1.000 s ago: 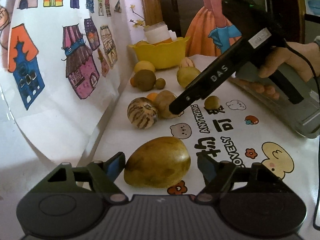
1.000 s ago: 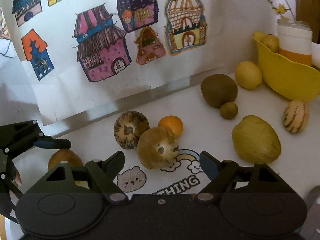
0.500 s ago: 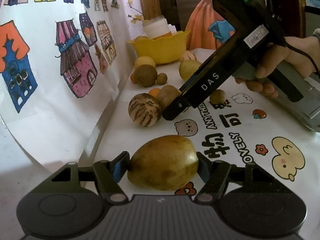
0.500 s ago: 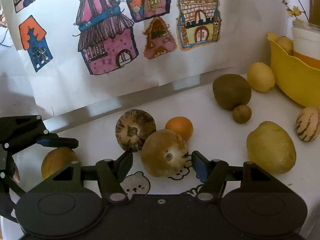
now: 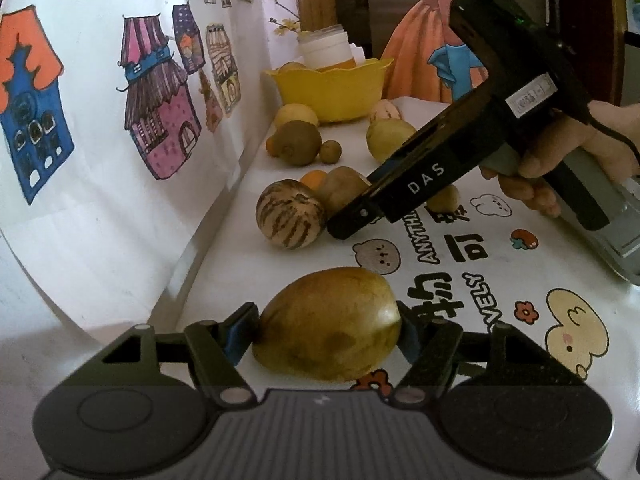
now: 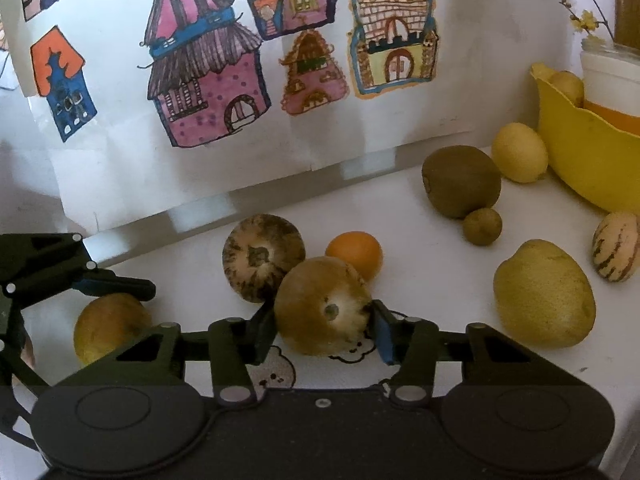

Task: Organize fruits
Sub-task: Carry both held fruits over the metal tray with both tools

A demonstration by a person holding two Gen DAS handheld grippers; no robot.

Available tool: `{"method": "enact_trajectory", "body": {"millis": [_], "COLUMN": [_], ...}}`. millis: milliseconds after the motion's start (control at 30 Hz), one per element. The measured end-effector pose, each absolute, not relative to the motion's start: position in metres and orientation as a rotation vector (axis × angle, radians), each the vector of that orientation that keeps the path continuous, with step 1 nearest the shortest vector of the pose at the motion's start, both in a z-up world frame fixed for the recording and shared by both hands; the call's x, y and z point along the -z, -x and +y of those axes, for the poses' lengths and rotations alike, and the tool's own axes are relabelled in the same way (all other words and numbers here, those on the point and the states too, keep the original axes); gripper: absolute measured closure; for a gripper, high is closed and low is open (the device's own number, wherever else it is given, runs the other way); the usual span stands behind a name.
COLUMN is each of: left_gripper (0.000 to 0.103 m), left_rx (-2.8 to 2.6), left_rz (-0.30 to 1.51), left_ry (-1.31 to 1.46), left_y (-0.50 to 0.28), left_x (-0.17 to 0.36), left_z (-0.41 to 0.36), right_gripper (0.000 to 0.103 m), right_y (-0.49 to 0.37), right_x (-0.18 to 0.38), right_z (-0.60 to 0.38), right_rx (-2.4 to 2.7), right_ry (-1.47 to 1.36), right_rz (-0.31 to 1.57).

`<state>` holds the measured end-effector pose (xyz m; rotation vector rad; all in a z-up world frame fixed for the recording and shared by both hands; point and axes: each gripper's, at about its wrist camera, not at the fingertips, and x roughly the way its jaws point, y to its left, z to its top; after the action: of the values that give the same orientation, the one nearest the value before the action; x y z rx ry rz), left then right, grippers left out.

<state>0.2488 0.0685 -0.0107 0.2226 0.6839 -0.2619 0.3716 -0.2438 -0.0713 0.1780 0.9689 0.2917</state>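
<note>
Fruits lie scattered on the white counter [image 6: 420,208], along the wall with painted houses. The left tongs [image 5: 326,330] are clamped on a big yellow-brown mango [image 5: 328,326], both pads touching its sides while it sits on the counter. The right tongs [image 6: 324,326] are closing around a round brown fruit [image 6: 322,308]; the pads are at its two sides and seem to touch it. Just behind it are a striped melon [image 6: 262,256] and a small orange [image 6: 354,254], both touching it. Farther right are a kiwi [image 6: 460,180], a small brown ball fruit [image 6: 482,226], a lemon [image 6: 520,152] and a big yellow pear [image 6: 544,294]. A yellow bowl [image 6: 584,160] stands at the far right.
</note>
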Motion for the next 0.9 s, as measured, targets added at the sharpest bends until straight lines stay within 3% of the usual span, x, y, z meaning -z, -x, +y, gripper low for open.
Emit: {"method": "enact_trajectory", "body": {"millis": [467, 733, 900], "left_gripper": [0.030, 0.021, 0.026], "left_rx": [0.222, 0.265, 0.254], "left_rz": [0.651, 0.696, 0.681], "left_ry": [-0.217, -0.136, -0.155], "left_y": [-0.235, -0.244, -0.242], "left_x": [0.013, 0.013, 0.014], "left_z": [0.063, 0.073, 0.067], "right_gripper": [0.052, 0.052, 0.052], "right_y": [-0.359, -0.355, -0.353], "right_x": [0.071, 0.072, 0.072], "right_z": [-0.248, -0.247, -0.247], "right_rx": [-0.272, -0.266, -0.263], "right_ry": [-0.211, -0.219, -0.219], "right_rz": [0.960, 0.955, 0.950]}}
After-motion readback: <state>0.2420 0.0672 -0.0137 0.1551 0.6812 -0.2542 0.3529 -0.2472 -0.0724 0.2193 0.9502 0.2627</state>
